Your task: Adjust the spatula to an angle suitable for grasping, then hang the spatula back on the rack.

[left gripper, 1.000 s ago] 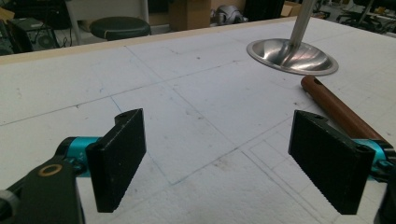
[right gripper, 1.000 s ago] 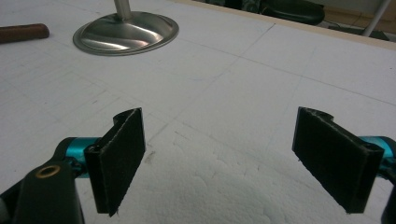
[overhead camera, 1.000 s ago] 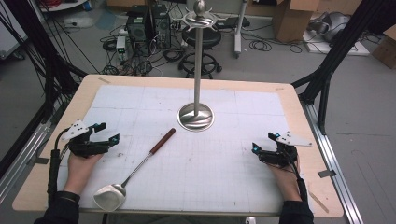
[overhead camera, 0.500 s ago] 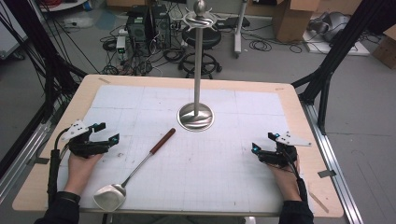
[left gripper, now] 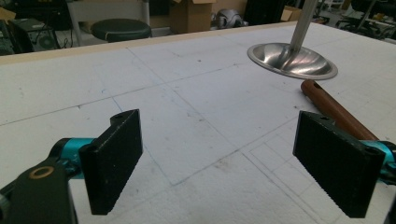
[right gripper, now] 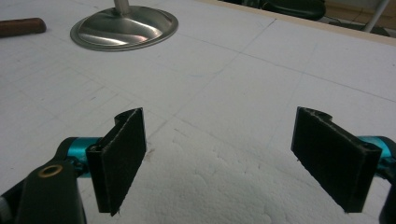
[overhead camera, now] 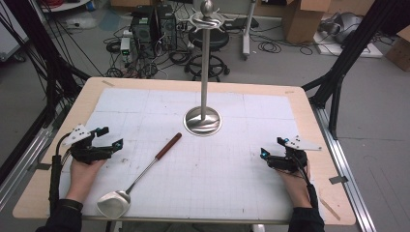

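Left tongs (overhead camera: 107, 138): jaws spread wide, nothing between them, gripping nothing. They rest near the left edge of the bench (overhead camera: 48, 188), held in the person's left hand (overhead camera: 83, 174). In the left gripper view the left tongs (left gripper: 219, 158) frame bare white sheet; the ribbed black pads (left gripper: 114, 156) are well apart.

Right tongs (overhead camera: 271, 148): jaws likewise spread wide, empty. They sit near the right edge of the bench, held in the right hand (overhead camera: 295, 186). In the right gripper view the right tongs (right gripper: 224, 156) show bare sheet between the pads (right gripper: 119, 156).

White gridded sheet (overhead camera: 217, 179) covers most of the bench top.

Ladle (overhead camera: 140, 176): lies flat on the sheet between the two tongs, nearer the left pair and apart from both. Metal bowl (overhead camera: 113, 203) at the near edge, brown handle (overhead camera: 168, 145) pointing toward the stand.

Stand (overhead camera: 205, 67): upright metal pole on a round base (overhead camera: 203, 121), centre of the bench, with hooks at its top. The handle tip lies near the base; contact cannot be told.

No readable writing, brand or label anywhere.
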Motion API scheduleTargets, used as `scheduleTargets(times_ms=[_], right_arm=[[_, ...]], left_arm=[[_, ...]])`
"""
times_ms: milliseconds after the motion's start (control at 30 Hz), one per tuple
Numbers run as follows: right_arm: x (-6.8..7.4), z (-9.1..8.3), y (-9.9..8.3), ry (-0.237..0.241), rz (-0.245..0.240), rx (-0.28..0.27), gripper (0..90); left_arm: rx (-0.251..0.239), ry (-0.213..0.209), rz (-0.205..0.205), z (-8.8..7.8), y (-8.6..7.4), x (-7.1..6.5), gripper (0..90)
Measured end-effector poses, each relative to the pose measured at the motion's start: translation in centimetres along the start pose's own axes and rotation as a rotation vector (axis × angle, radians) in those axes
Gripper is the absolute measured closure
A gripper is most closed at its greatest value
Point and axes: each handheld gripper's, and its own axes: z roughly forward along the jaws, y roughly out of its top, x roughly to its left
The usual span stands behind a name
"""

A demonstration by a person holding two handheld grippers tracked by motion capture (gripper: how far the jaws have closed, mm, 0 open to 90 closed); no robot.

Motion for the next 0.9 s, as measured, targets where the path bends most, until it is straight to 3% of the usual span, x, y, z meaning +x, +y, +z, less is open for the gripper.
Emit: scheduleTargets(times_ms=[267,400,900], right_arm=[[-0.43,-0.34,-0.13,0.009,0.046,-0.035,17.1],[-0.29,-0.31,-0.12,0.005,0.032,-0.029,17.1],[-0.31,-0.31,-0.11,0.004,0.035,-0.031,17.1]], left_arm=[[-0.006,0.002,-0.035,-0.06,-0.02,0.31,16.1],[0.001,0.009,-0.012,0.0,0.01,0.09,16.1],[-0.001,0.008,-0.024,-0.04,0.03,0.24,16.6]])
